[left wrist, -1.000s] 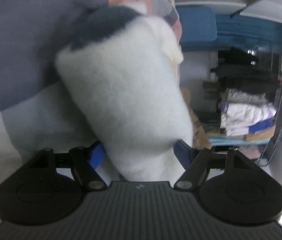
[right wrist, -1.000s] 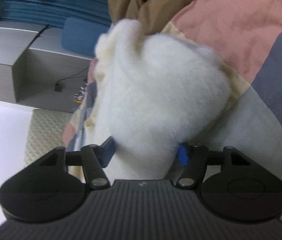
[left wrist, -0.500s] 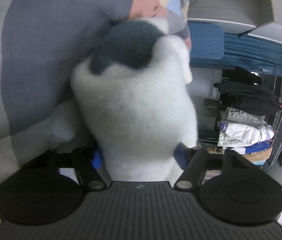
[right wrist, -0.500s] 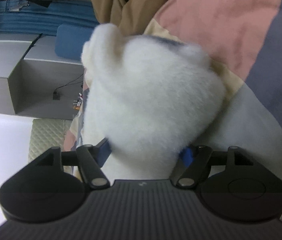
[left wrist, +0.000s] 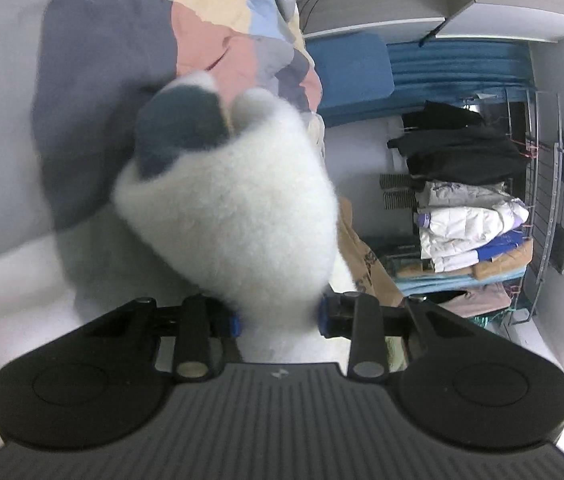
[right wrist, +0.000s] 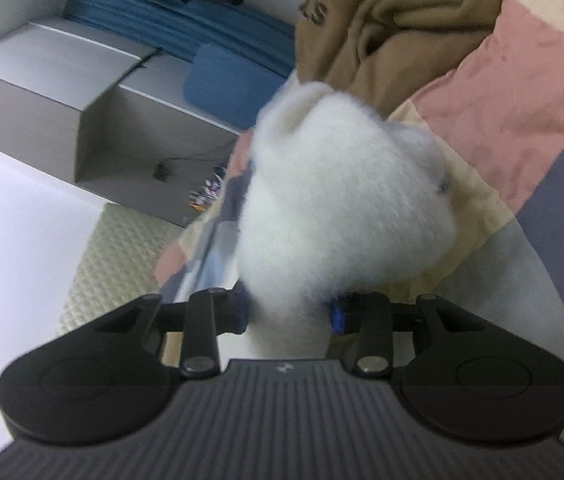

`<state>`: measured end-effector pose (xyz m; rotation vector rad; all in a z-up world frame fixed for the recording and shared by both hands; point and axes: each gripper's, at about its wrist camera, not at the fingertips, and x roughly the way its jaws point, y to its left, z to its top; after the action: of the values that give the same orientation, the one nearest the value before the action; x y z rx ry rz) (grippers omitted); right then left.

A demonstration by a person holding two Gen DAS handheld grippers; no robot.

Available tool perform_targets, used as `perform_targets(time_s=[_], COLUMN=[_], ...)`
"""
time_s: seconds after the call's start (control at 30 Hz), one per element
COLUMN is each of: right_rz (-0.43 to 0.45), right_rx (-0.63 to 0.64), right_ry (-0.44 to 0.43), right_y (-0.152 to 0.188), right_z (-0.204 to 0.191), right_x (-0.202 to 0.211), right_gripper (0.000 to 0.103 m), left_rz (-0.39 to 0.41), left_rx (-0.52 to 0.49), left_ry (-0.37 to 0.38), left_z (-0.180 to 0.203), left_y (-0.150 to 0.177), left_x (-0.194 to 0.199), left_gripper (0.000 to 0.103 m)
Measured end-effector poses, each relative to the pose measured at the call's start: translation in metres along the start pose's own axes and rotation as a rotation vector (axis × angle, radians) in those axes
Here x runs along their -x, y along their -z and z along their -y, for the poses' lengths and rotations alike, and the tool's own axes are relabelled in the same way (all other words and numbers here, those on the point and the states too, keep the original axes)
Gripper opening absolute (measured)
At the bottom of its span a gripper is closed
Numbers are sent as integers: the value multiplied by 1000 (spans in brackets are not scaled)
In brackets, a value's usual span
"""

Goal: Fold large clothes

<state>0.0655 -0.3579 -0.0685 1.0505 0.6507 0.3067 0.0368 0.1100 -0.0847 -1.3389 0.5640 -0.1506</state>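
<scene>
A thick white fleece garment (left wrist: 234, 208) with a dark blue-grey patch (left wrist: 180, 128) bulges up in front of my left gripper (left wrist: 278, 320). The jaws are closing, and the blue pads (left wrist: 235, 323) pinch a narrow neck of the fleece between them. In the right wrist view the same white fleece garment (right wrist: 342, 208) rises as a rounded bundle. My right gripper (right wrist: 290, 314) is closing too, its pads (right wrist: 336, 316) squeezing the fleece from both sides. The fingertips are mostly hidden by the pile.
A patchwork quilt (left wrist: 102, 60) in grey, pink and cream covers the bed under the garment. A brown hoodie (right wrist: 382, 20) lies beyond. A rack of folded clothes (left wrist: 470, 232), a blue cushion (left wrist: 350, 76) and a grey cabinet (right wrist: 62, 92) stand past the bed's edge.
Both grippers' jaws have narrowed onto the fleece, which now necks in between the pads. Both hands have risen with the garment, and more of the room shows behind it.
</scene>
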Motion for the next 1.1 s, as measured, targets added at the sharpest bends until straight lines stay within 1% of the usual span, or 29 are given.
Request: perform_targets(time_s=[0.1, 0.13, 0.2, 0.3, 0.37, 0.43, 0.57, 0.6, 0.63, 0.67, 0.7, 0.73, 0.77, 0.83, 0.9, 1.0, 1.1], right_rz=[35, 52, 57, 52, 69, 92, 126, 127, 126, 124, 121, 114, 106, 90, 79, 71, 74], right_rx=[1, 3, 8, -4, -11, 10, 57, 64, 68, 70, 73, 74, 72, 67, 67, 93, 145], right_ry=[-3, 0, 1, -10, -4, 1, -13, -12, -17, -28, -37, -43, -44, -21, -3, -9, -17], right_y=[12, 18, 27, 35, 39, 41, 41, 40, 39, 38, 37, 36, 36, 34, 30, 22, 11], right_z=[-1, -1, -1, 2, 2, -1, -8, -10, -11, -10, -9, -9, -6, -6, -6, -15, -29], right_x=[29, 38, 52, 65, 72, 78, 82, 81, 79, 79, 78, 76, 75, 69, 66, 62, 55], right_gripper=[41, 41, 41, 41, 42, 42, 42, 44, 48, 53, 54, 58, 60, 63, 63, 63, 63], left_rz=[-18, -18, -1, -3, -14, -17, -26, -33, -40, -49, -59, -65, -74, -86, -92, -93, -90], left_rx=[-10, -9, -17, -17, -47, -73, -75, -82, -87, -92, -95, -99, -102, -104, -115, -172, -248], left_ry=[-29, -43, -63, -50, -41, -43, -36, -25, -17, -9, -6, -5, -9, -16, -11, 14, 20], left_z=[4, 4, 6, 6, 10, 12, 17, 19, 20, 21, 22, 23, 23, 24, 29, 44, 62], left_y=[16, 23, 33, 42, 46, 50, 44, 41, 38, 36, 35, 34, 34, 33, 31, 24, 16], left_x=[20, 27, 39, 56, 61, 65, 58, 54, 48, 46, 44, 41, 38, 32, 26, 22, 14], left_gripper=[38, 39, 39, 41, 42, 42, 45, 50, 58, 63, 72, 77, 78, 79, 80, 81, 81])
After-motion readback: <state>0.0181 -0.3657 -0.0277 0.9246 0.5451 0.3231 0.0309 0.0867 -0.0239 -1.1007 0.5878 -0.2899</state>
